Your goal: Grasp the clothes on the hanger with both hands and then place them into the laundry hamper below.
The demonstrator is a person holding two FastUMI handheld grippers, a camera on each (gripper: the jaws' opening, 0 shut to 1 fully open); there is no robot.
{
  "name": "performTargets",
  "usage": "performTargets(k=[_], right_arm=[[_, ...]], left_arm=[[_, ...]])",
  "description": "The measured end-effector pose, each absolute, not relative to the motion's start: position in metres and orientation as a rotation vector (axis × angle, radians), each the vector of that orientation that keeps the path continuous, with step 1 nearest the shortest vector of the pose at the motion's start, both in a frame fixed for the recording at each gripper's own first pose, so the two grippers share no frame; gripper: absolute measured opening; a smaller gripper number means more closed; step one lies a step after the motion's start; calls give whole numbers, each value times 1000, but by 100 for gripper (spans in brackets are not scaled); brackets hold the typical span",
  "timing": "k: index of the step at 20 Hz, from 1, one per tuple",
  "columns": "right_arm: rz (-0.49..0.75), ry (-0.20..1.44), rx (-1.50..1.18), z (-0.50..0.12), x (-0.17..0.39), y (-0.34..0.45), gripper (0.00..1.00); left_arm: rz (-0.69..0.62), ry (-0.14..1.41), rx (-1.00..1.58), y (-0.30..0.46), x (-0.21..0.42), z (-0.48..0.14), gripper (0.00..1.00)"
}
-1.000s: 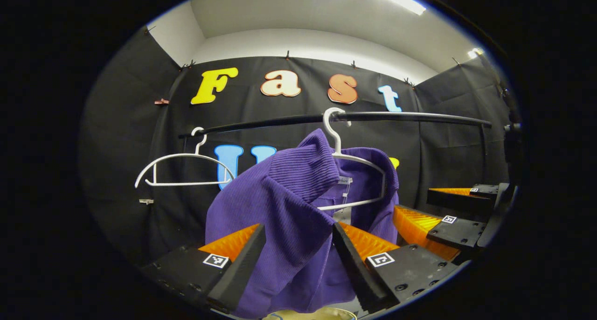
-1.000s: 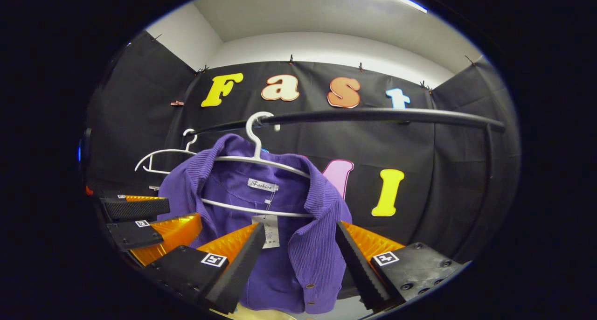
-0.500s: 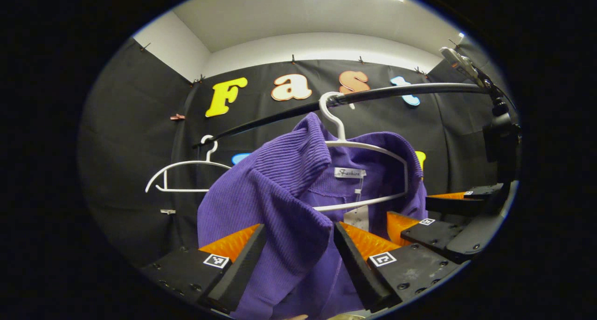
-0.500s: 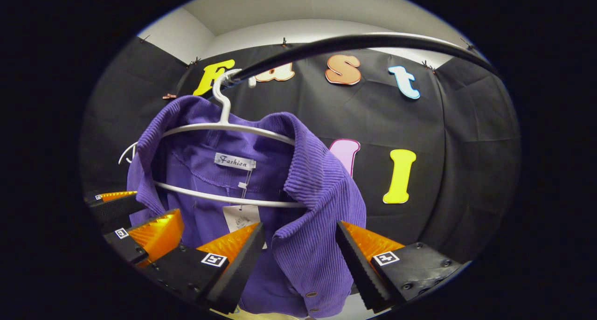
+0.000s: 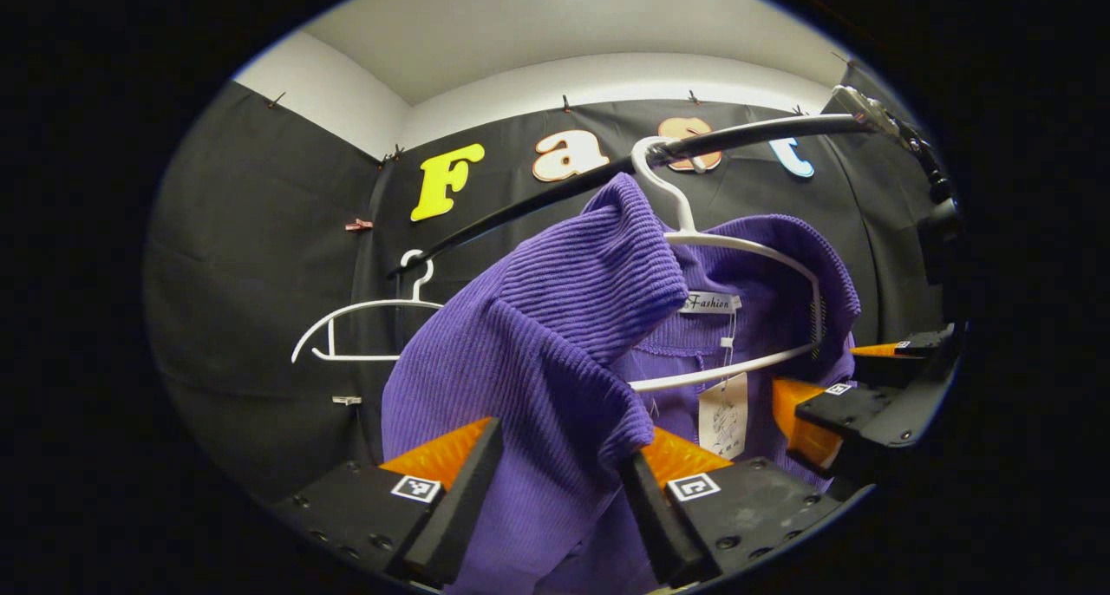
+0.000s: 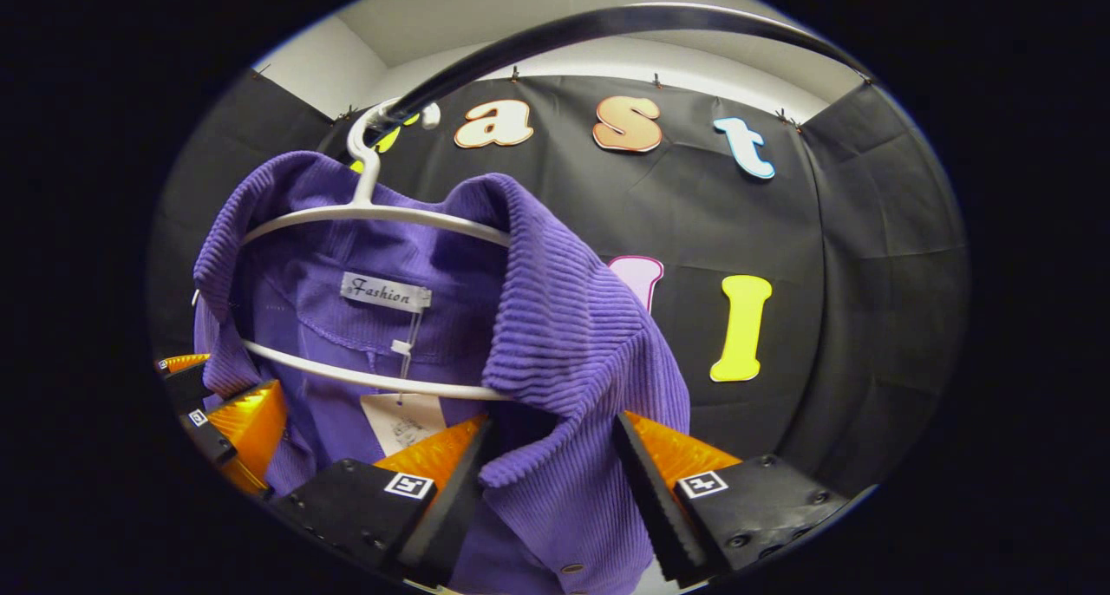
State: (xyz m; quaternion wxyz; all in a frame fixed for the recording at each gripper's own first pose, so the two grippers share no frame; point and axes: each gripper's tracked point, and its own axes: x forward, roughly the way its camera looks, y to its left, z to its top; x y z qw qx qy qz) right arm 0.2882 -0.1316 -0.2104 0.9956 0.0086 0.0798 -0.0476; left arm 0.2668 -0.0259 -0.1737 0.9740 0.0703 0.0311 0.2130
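Both claws closer on the hanging jacket

Since a second ago both claws have pushed in toward the purple ribbed corduroy jacket (image 5: pixel 555 335) on its white plastic hanger (image 5: pixel 737 248) under the black rail (image 5: pixel 538 205).

Left gripper view: the left claw (image 5: pixel 559 482) stands wide, one shoulder fold between its fingers, not pinched.

Right gripper view: the right claw (image 6: pixel 551 478) stands wide around the jacket's (image 6: pixel 564 335) other collar edge.

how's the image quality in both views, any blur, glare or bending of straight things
Left gripper view: sharp on the purple jacket, whose ribbing reads clearly; the black rail bows from fisheye distortion; no glare. Right gripper view: the jacket is also crisp, the rail arcs strongly overhead, the white hanger curves too; lighting is even, with soft shadow under the collar.
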Motion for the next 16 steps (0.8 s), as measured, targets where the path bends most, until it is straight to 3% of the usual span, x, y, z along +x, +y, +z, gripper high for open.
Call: performTargets(k=[4,5,11,12,13,14,16], right_arm=[[-152,151,-36,-212,285,-156,28],[-150,151,-36,-210,284,-157,14],[-167,82,-104,-176,263,-172,13],[-173,64,-112,-167,260,-174,18],[-181,44,-117,-158,258,-177,13],[-192,21,-119,-147,256,-182,18],[-212,-3,-119,-135,256,-190,9]], left_arm=[[449,82,160,-19,266,-173,16],[435,96,154,-19,267,-174,6],[462,122,163,2,243,-157,5],[476,123,177,7,239,-153,5],[488,123,192,13,235,-148,5],[501,115,204,18,231,-142,5],[527,92,218,27,223,-128,5]])
